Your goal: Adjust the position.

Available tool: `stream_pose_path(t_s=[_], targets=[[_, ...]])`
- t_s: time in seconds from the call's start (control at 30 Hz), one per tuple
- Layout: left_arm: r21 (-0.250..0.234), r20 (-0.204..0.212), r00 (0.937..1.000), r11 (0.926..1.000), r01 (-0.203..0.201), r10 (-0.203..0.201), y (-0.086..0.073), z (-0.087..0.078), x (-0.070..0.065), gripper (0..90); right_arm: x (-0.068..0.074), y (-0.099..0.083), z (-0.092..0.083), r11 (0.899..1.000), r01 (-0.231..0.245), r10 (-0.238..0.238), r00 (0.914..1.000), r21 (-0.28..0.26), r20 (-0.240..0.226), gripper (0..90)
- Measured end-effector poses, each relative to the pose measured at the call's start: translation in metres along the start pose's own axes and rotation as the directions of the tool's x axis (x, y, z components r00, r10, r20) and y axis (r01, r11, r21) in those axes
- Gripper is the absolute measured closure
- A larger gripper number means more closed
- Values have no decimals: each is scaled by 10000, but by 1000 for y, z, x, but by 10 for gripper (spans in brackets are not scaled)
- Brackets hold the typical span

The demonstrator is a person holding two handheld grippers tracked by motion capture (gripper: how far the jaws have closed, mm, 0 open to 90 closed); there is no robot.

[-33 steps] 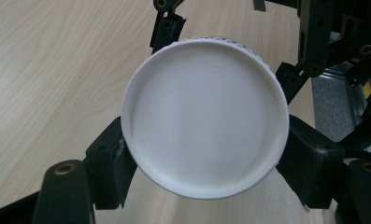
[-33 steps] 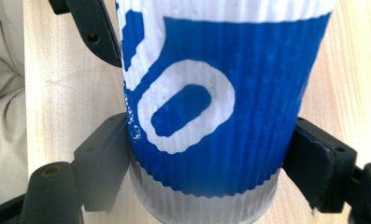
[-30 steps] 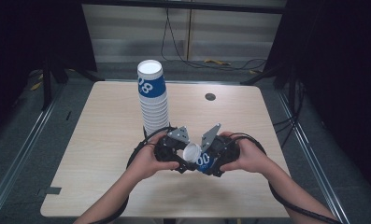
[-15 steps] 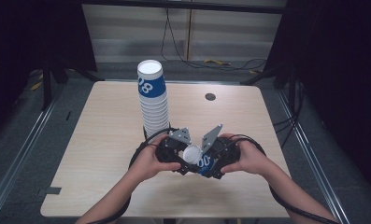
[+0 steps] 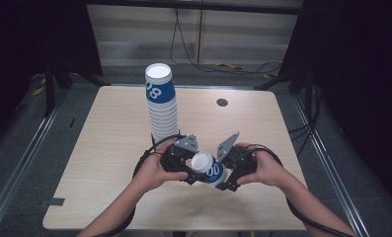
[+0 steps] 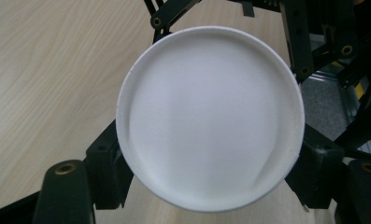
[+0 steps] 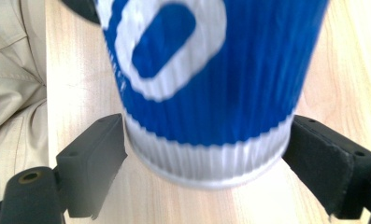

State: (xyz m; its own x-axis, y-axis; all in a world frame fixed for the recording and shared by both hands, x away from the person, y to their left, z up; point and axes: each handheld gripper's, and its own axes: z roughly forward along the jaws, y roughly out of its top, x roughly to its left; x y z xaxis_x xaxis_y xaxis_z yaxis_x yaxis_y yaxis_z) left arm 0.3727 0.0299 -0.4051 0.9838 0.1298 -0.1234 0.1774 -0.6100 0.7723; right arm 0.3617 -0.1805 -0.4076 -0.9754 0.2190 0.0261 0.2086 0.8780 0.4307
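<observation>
Step in hand, I judge: passing cup (image 5: 209,170) between grippers, low over near desk (image 5: 109,148), near cup stack (image 5: 162,106).

Left gripper (image 6: 206,161): fingers narrow, pressing cup's base.

Right gripper (image 7: 211,154): fingers clamp other end.

Next move: one side lets go, I reckon.

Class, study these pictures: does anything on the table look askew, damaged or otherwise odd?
One thing: the blue-and-white ribbed paper cup lies tilted on its side between the left tool and right tool, near the table's front edge, whereas the tall stack of matching cups stands upright behind. No spill or damage shows.
</observation>
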Motion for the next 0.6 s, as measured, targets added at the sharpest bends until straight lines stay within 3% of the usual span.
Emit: stream_pose_path(t_s=[0.4,0.6], targets=[[-169,-242,9995,9996,218,-222,-8,-6,1,273,-3,-10,-2,9961,-569,575,9983,-672,63,132],[-241,-291,9985,9986,464,-471,-10,-10,2,273,-2,-18,-3,9825,-969,986,9951,-1590,33,131]])
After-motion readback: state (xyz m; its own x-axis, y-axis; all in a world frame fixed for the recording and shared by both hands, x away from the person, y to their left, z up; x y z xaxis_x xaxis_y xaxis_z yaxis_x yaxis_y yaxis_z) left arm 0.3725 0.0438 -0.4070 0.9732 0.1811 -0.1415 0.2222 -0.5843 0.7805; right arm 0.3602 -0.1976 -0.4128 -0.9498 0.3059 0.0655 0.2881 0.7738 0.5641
